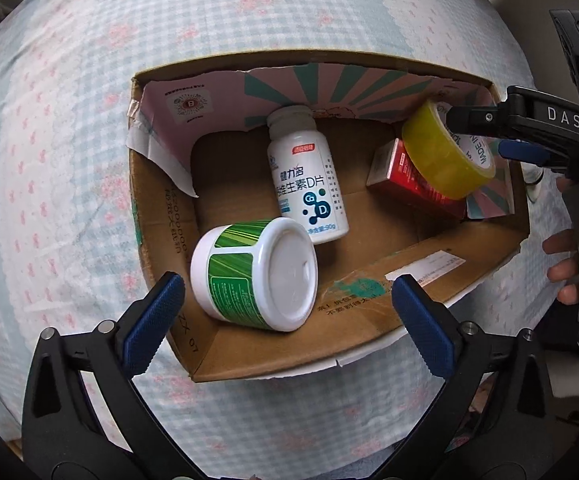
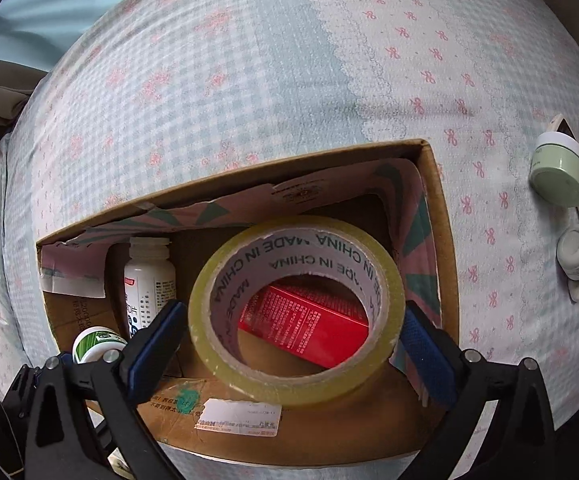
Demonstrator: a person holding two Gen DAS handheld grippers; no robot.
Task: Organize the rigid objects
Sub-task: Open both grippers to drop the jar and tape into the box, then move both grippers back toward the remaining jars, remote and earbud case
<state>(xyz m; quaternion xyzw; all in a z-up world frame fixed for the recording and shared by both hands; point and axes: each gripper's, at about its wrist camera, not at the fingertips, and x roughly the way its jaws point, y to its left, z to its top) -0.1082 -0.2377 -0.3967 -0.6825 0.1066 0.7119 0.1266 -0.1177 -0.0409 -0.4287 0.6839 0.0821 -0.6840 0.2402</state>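
Note:
An open cardboard box (image 1: pixel 429 292) lies on a patterned bedsheet. Inside lie a white vitamin bottle (image 1: pixel 309 176), a white jar with a green label (image 1: pixel 257 272) and a red carton (image 1: pixel 405 176). My left gripper (image 1: pixel 285 320) is open and empty above the green-label jar at the box's near edge. My right gripper (image 2: pixel 293 340) is shut on a yellowish tape roll (image 2: pixel 297 308), held over the box's right end above the red carton (image 2: pixel 305 320). The tape roll (image 1: pixel 445 152) and the right gripper also show in the left wrist view.
On the sheet right of the box (image 2: pixel 437 200) lie a pale green jar (image 2: pixel 557 172), a small white-capped jar (image 2: pixel 577 252) and a flat white item under them. The patterned bedsheet (image 2: pixel 249 80) surrounds the box.

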